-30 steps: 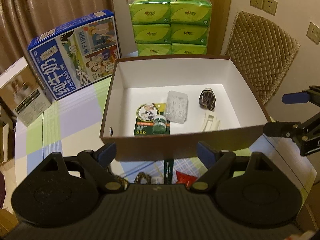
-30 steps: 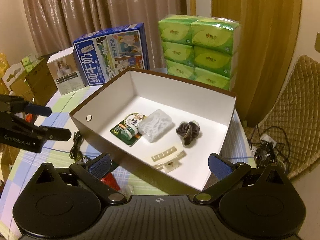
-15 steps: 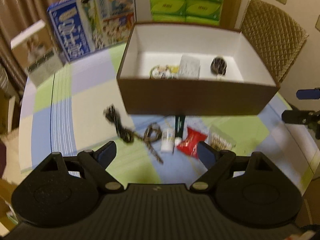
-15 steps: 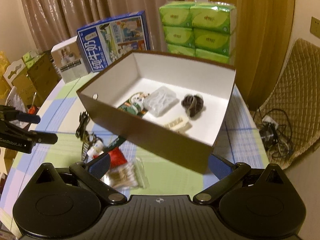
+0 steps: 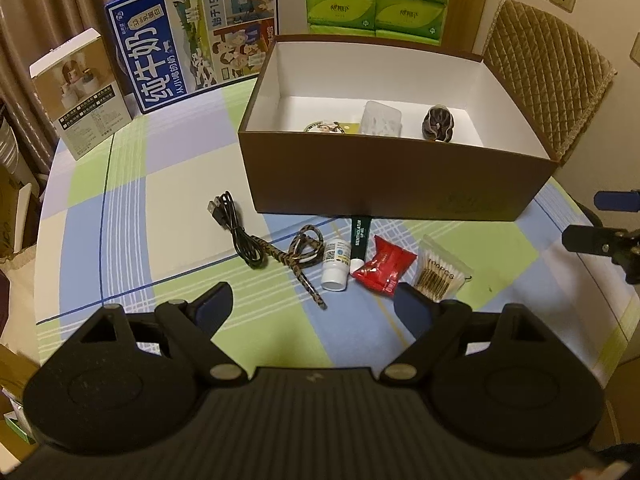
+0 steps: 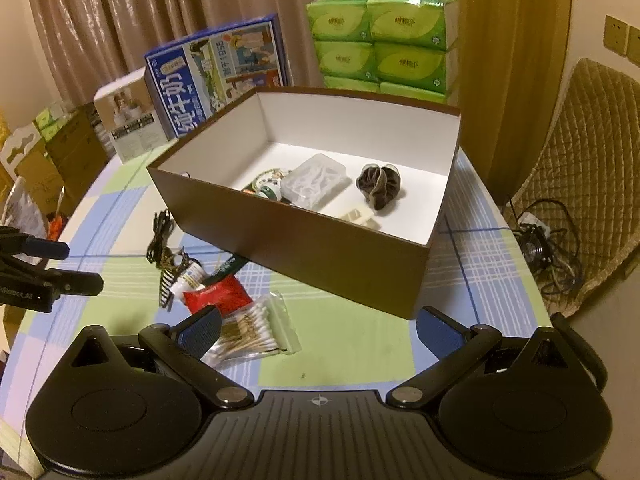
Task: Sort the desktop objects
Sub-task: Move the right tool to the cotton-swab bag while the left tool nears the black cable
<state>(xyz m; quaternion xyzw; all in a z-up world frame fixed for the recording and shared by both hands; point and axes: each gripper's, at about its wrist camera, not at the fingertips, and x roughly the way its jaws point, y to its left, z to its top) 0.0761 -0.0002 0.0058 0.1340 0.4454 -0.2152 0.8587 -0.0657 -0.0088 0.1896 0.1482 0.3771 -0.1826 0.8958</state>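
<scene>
Behind loose items (image 5: 384, 268), brown box (image 5: 392, 180) fronts tissue packs (image 6: 380, 44)

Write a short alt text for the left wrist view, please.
The open left gripper hovers over a checked tablecloth, where a black cable, white bottle, red packet and cotton swabs lie before an open brown box.

Warm, dim indoor light is falling from above; both views are staying sharp, fisheye bending edges, corners vignetting black.
</scene>
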